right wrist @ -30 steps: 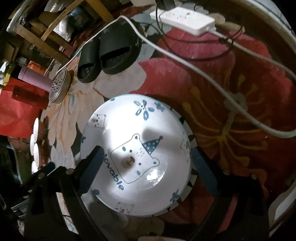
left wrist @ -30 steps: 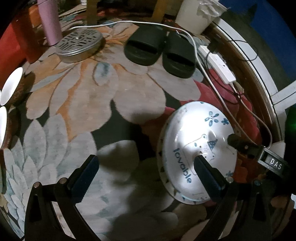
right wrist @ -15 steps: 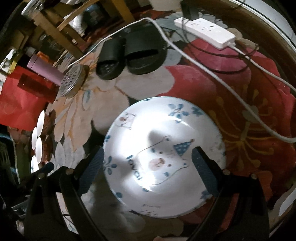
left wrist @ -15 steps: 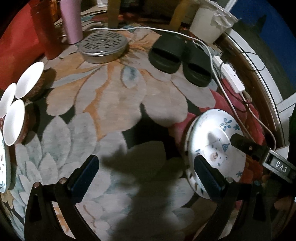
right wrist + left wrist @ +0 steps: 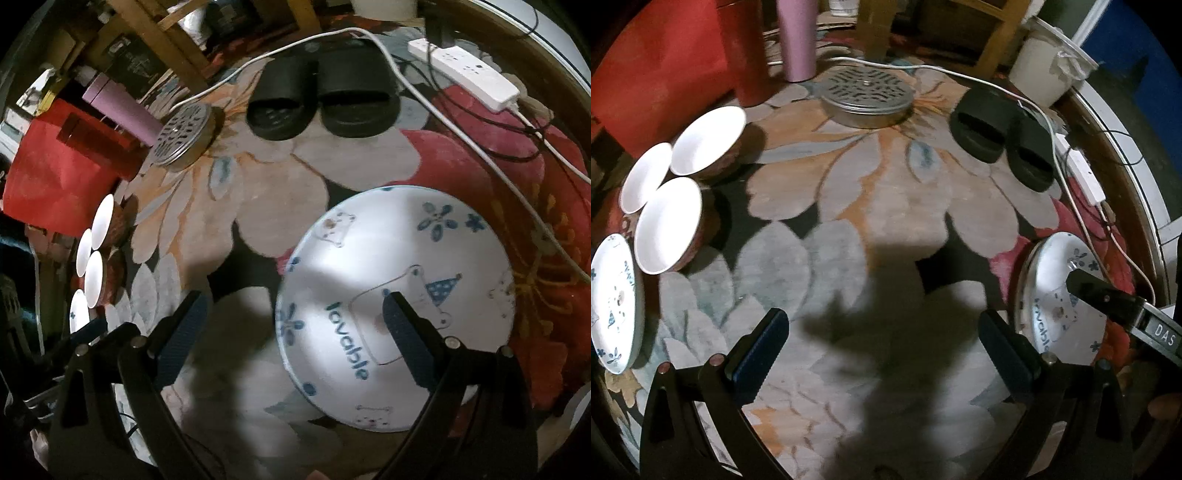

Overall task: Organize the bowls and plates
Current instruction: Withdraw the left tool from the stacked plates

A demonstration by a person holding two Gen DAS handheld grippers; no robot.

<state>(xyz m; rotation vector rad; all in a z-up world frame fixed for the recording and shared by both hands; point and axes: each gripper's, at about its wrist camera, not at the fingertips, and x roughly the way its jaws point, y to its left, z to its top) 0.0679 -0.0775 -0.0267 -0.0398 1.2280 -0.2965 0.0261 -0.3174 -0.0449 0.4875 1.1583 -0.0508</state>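
White with blue bear print, the plate lay on the carpet at my right; my right hand-held gripper hung spread over it, one finger hiding the bear. My left hand-held gripper gaped empty; left, a second plate was cut off beside three bowls.

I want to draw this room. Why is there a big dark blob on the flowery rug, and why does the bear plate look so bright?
Left wrist view: the blob is a shadow on the rug, slightly blurred. Right wrist view: strong light glares off the bear plate, with a shadow across its left; edges bend from the fisheye lens.
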